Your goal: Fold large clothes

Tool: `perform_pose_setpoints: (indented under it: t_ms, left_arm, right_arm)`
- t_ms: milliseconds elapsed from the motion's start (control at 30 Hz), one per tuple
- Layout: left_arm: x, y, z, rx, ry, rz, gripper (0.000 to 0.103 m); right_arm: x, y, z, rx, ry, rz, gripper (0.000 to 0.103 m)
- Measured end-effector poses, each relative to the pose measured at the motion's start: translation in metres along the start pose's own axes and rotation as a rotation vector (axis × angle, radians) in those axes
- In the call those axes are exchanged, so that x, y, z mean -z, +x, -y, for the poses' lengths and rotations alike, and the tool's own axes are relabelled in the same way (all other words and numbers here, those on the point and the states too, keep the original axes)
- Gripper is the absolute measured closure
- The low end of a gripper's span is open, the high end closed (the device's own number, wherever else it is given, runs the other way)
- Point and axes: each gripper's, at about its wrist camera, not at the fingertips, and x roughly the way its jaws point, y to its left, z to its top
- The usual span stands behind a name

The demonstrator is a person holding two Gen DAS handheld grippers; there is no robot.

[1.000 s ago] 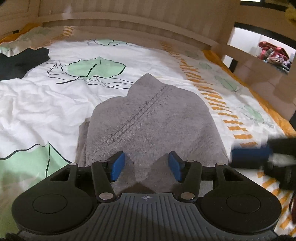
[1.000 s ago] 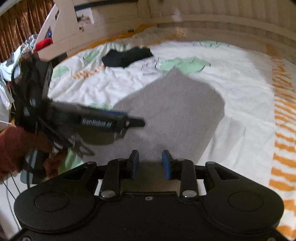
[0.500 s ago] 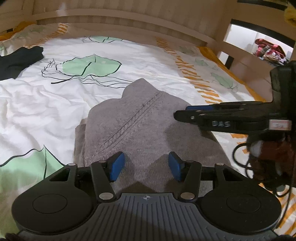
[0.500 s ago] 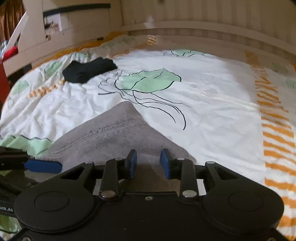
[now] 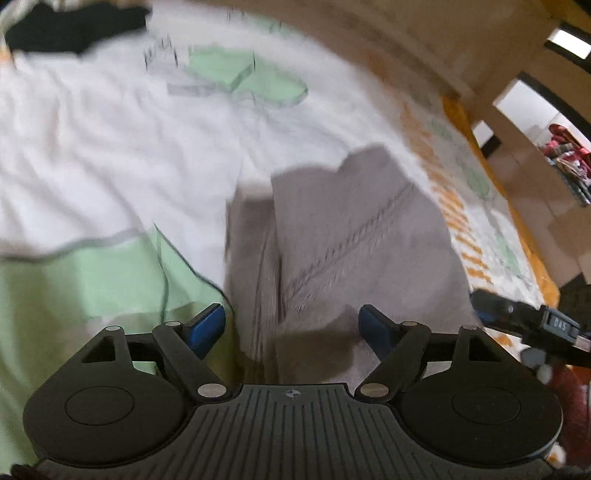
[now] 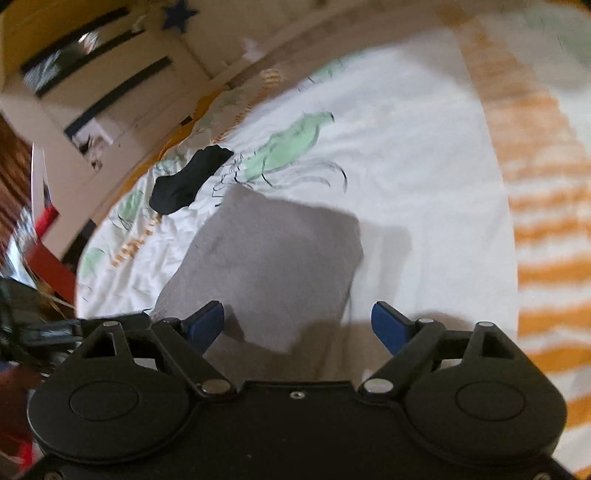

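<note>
A folded grey knit sweater (image 5: pixel 354 236) lies on a white bedsheet (image 5: pixel 110 147) printed with green leaves. My left gripper (image 5: pixel 291 326) hovers over the sweater's near left edge, its jaws opening, the blue pads wide apart and pressing on nothing. In the right wrist view the same grey sweater (image 6: pixel 273 258) lies ahead. My right gripper (image 6: pixel 299 325) hangs over its near edge with the jaws opening wide and nothing gripped. The right gripper's fingers (image 5: pixel 517 314) show at the right edge of the left wrist view.
A black garment (image 6: pixel 188 179) lies on the sheet beyond the sweater, also the black garment (image 5: pixel 70 27) at top left. Orange stripes (image 6: pixel 546 221) border the sheet. A wooden bed frame (image 5: pixel 424 44) and a shelf unit (image 6: pixel 103 74) surround the bed.
Both grippers opened from narrow to wide. Both views swung and rolled, now blurred; the left shifted toward the sweater's left edge, and the right dropped back toward its near edge.
</note>
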Motion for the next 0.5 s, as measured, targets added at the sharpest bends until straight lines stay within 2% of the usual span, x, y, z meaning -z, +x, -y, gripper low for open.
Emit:
perform_pose_setpoints:
  t_ms: [133, 200, 333, 400, 433, 500]
  left_arm:
    - [-0.008, 0.016, -0.003, 0.051, -0.01, -0.038, 0.017]
    - [-0.013, 0.026, -0.005, 0.091, -0.015, -0.056, 0.009]
    - [-0.019, 0.041, -0.004, 0.177, -0.013, -0.066, 0.006]
    - [-0.022, 0.044, -0.001, 0.211, -0.016, -0.067, 0.006]
    - [-0.023, 0.047, 0.0, 0.23, -0.02, -0.065, 0.006]
    - [-0.025, 0.05, 0.005, 0.295, -0.053, -0.057, 0.006]
  right_arm:
    - [0.001, 0.014, 0.015, -0.096, 0.101, 0.003, 0.01]
    - [0.002, 0.024, 0.018, -0.139, 0.124, 0.001, 0.01]
    - [-0.002, 0.044, 0.016, -0.195, 0.13, -0.01, 0.011]
    - [-0.005, 0.049, 0.013, -0.188, 0.12, -0.018, 0.015]
    - [-0.007, 0.05, 0.012, -0.182, 0.113, -0.023, 0.026]
    - [-0.011, 0.046, 0.013, -0.203, 0.105, -0.03, 0.036]
